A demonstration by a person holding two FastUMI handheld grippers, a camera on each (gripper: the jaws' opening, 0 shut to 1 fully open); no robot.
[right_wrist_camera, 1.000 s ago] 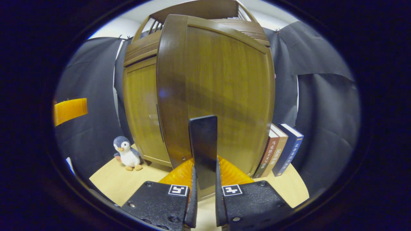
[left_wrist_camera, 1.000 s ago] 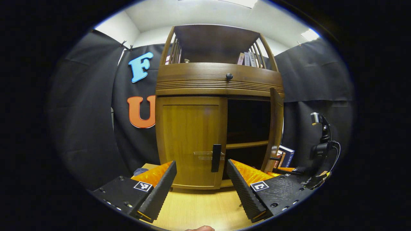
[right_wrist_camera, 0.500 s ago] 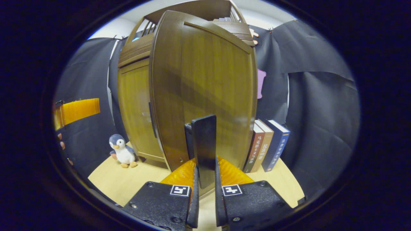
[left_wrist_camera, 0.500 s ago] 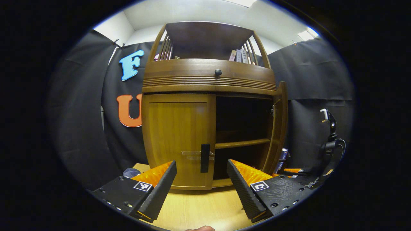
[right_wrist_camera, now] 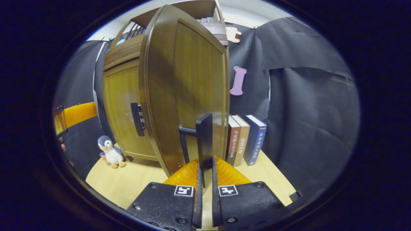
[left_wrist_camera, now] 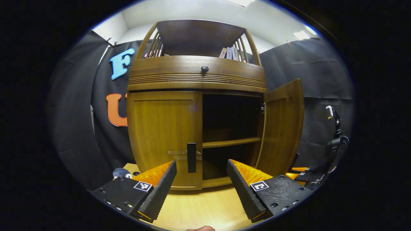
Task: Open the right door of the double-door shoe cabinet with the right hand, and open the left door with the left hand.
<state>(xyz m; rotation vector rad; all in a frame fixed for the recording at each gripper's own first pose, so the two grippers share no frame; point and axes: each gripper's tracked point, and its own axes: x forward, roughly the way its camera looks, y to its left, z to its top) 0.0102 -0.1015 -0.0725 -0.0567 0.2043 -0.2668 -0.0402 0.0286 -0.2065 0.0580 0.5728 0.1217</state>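
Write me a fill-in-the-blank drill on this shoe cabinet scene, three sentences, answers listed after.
1. The right tongs are shut on the right door's ____.
2. The left door of the cabinet is ____.
3. The left tongs are open, short of the left door's handle, touching ____.

Answers: handle; closed; nothing

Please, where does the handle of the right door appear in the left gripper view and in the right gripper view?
Left gripper view: I cannot make out the right door's handle; the open right door stands right of centre.
Right gripper view: the handle is at centre, clamped between the right tongs.
Shared landmark: the closed left door's handle.
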